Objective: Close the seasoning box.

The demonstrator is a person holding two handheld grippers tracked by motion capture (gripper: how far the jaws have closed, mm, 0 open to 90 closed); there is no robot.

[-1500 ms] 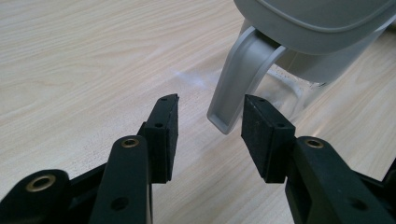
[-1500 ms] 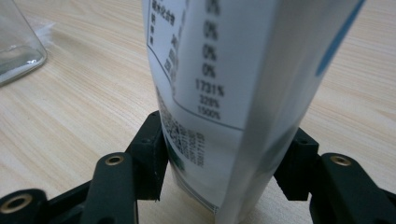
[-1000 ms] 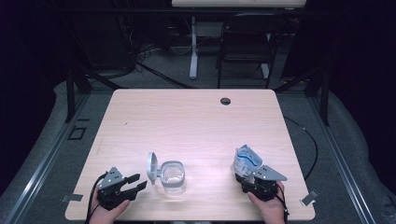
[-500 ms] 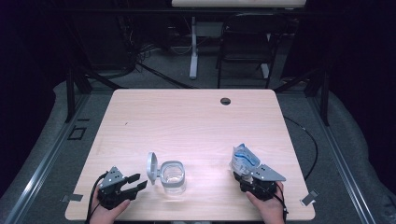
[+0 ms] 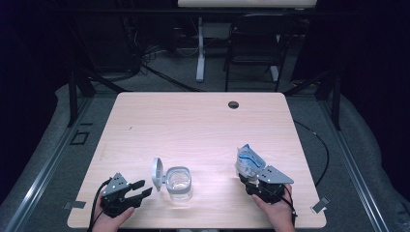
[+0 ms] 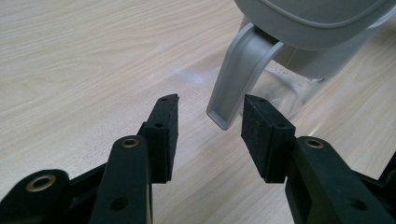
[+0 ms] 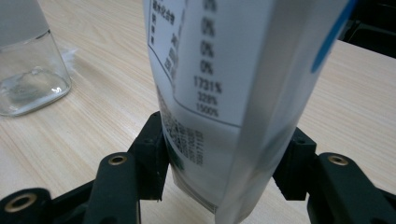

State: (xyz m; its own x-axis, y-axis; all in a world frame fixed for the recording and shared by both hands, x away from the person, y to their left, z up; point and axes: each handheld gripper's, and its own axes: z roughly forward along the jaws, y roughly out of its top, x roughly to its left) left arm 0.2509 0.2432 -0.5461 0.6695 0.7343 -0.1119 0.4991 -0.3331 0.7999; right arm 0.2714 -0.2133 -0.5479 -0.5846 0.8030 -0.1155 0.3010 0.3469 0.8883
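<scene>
Black rubber pads of the right gripper [image 7: 224, 172] press on both sides of a white-and-blue pouch [image 7: 233, 93], clamped low near its bottom edge, and the pouch stands upright in the jaws. Against the frame a second ago the pouch sits a touch higher in the high view – it seems to have been lifted just clear of the table [image 5: 203, 121], though the shift is small and hard to be sure of. That would suggest the carry toward the jar has begun.

The left gripper [image 6: 210, 126] has not moved: its jaws stand well apart, holding nothing, with the grey flip lid's tab [image 6: 233, 88] just beyond the pads.

From above, the clear jar [image 5: 178, 182] sits near the front edge, left of centre, lid hinged up on its left, well apart from the pouch [image 5: 248, 162] at the right. The right gripper view adds printed figures on the pouch; the left gripper view shows the tab lying between the line of the pads but untouched.
</scene>
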